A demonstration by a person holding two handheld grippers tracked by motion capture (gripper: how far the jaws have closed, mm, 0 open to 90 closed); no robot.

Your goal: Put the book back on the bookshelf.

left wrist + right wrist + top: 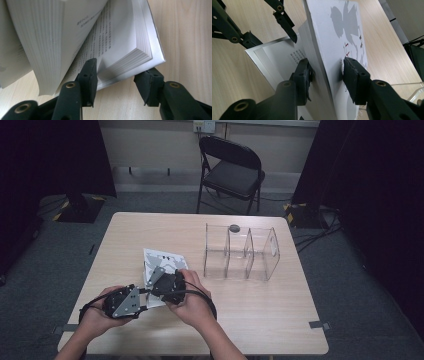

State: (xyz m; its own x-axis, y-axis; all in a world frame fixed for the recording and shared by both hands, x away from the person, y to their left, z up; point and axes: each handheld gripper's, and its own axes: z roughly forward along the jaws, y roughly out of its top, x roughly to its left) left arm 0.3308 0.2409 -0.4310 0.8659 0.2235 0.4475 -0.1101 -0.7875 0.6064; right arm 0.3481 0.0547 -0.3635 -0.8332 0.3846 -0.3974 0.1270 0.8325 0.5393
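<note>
A white paperback book (162, 259) lies open on the wooden table (260, 310). My right gripper (326, 62) is shut on the raised front part, pages plus the cover (337, 30) with its grey shapes, and holds it tilted up. The lower stack of printed pages (125, 45) rests on the table. My left gripper (121, 67) straddles that stack's corner: one finger (88, 75) lies on the top page, the other finger (150, 85) sits just off the back cover's edge. In the high view both hands meet at the book, the left gripper (142, 295) beside the right gripper (157, 276).
A clear plastic divided organizer (240, 255) stands right of the book, with a small dark round thing (234, 227) at its far rim. A black folding chair (232, 170) stands beyond the table. Bare tabletop stretches along the front right.
</note>
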